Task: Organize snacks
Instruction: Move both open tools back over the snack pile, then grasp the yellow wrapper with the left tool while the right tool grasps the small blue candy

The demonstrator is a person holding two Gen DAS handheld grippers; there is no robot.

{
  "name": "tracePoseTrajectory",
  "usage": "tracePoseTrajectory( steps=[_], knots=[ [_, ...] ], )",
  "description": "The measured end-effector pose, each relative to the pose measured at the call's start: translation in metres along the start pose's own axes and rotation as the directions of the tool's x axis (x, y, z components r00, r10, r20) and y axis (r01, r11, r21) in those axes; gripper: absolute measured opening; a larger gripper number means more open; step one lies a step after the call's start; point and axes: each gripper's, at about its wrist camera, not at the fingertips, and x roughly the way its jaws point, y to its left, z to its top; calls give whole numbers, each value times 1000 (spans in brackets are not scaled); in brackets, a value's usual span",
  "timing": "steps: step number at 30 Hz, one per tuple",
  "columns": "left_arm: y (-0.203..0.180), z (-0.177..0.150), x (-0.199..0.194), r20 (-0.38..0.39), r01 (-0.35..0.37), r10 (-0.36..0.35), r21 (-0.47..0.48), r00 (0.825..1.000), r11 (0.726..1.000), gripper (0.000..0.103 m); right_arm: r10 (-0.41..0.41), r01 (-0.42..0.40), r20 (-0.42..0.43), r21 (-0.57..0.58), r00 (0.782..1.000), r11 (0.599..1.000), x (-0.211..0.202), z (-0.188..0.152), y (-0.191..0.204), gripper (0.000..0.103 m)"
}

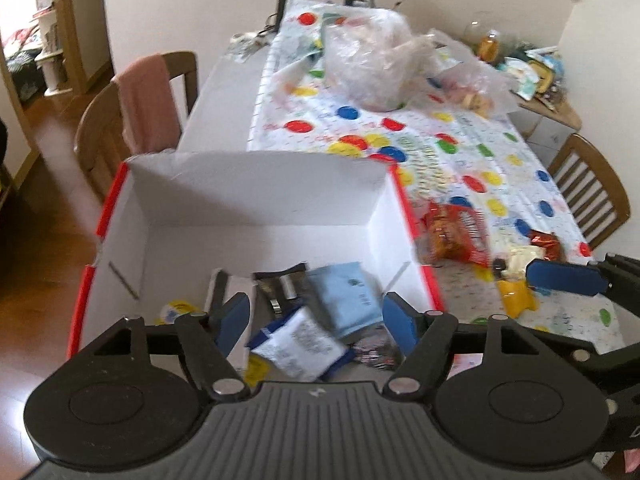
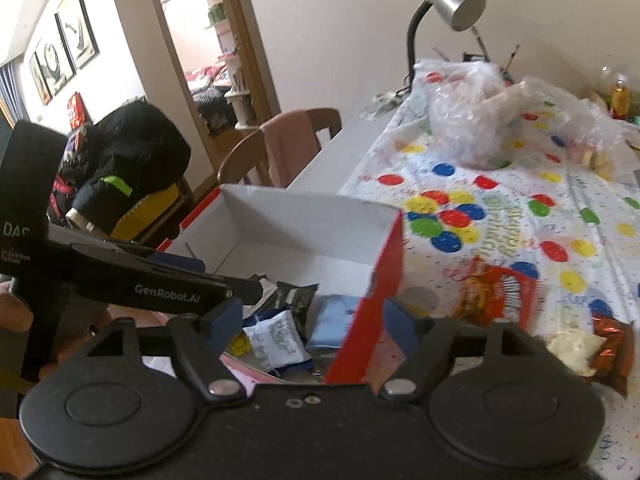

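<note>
1. Left gripper (image 1: 316, 314): jaws spread wide and empty, poised over the near end of the open box (image 1: 256, 200), whose red outer walls and white interior extend ahead of the fingertips.
2. Box contents, directly between and just beyond the left gripper's fingers: a white-and-blue packet (image 1: 298, 346), a pale blue packet (image 1: 346, 296) ahead of it and slightly to the right, a dark wrapper (image 1: 280, 284) ahead, and a yellow item (image 1: 178, 308) beside the left finger.
3. Right gripper (image 2: 316, 320): jaws likewise apart and holding nothing; the box's red right wall (image 2: 372, 304) runs between its fingers, so one finger lies over the box interior and the other outside it.
4. Loose snacks on the balloon-print tablecloth (image 1: 472, 152), ahead and to the right of both grippers: a red-orange snack bag (image 1: 458, 234), a brown-orange wrapper (image 1: 546, 242) and a pale packet (image 1: 518, 256) beside it, all outside the box.
5. Clear plastic bags (image 1: 376, 60) lie well ahead, near a desk lamp (image 2: 448, 4).
</note>
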Motion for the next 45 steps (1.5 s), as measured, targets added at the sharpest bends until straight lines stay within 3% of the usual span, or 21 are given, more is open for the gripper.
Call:
tracePoseTrajectory(
  steps=[6,12,20,27,40,45],
  knots=[
    [-32,0,-6,33,47,-48,14,998,999,80,-39,39,69,5,997,999,-33,-8,-28,99],
    [-69,0,-3,49,93,-94,28,994,995,80,-73,73,98,-1,993,997,-60,-20,-61,103],
    [-130,-8,21,-7,136,-136,65,991,989,81,-146,145,23,20,989,989,-77,-51,-125,103],
    [-179,-17,51,-79,158,-151,93,985,983,81,-148,150,-40,43,988,988,-80,-72,-176,103],
    [-238,-12,125,-209,125,-108,70,972,990,81,-97,104,-170,33,981,994,-33,-99,-244,95],
    [-250,-7,151,-247,100,-89,34,965,994,81,-83,90,-227,20,970,996,-9,-105,-264,78]
  ],
)
